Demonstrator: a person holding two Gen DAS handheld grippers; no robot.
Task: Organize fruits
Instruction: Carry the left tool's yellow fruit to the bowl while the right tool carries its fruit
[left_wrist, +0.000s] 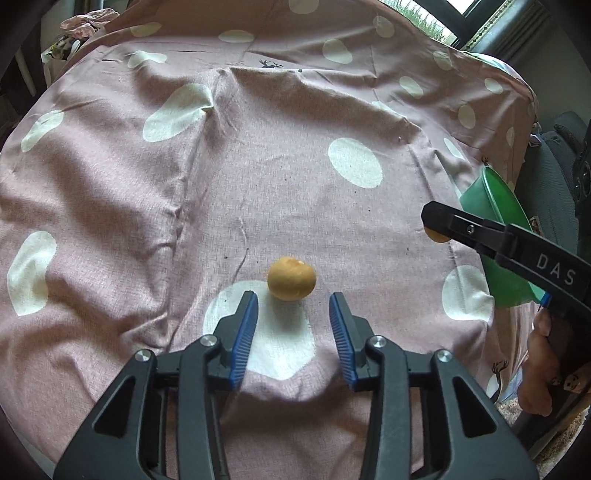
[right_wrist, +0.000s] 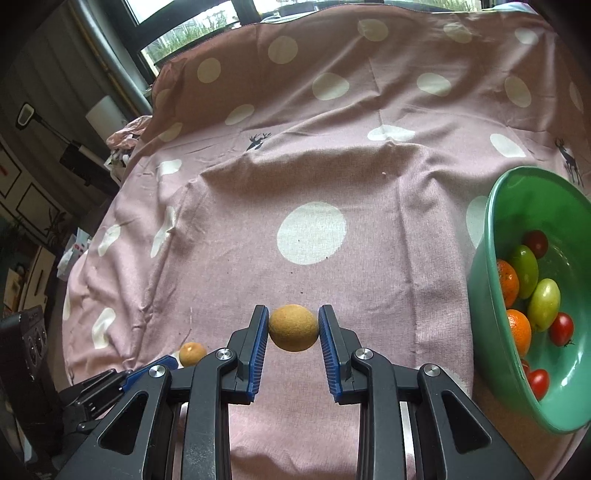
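My left gripper (left_wrist: 293, 306) is open, with a small yellow-brown round fruit (left_wrist: 291, 278) lying on the pink dotted cloth (left_wrist: 258, 166) just beyond its fingertips. My right gripper (right_wrist: 293, 314) is shut on a second yellow-brown round fruit (right_wrist: 293, 328), held above the cloth. In the left wrist view the right gripper (left_wrist: 434, 223) shows at the right with that fruit (left_wrist: 436, 235) peeking below it. The fruit on the cloth also shows low left in the right wrist view (right_wrist: 192, 353). A green bowl (right_wrist: 487, 295) at the right holds oranges, green fruits and red tomatoes.
The green bowl's rim (left_wrist: 491, 192) sits at the cloth's right edge in the left wrist view. The cloth (right_wrist: 332, 166) is wrinkled and drapes off at the left. A window is behind; furniture stands at the left.
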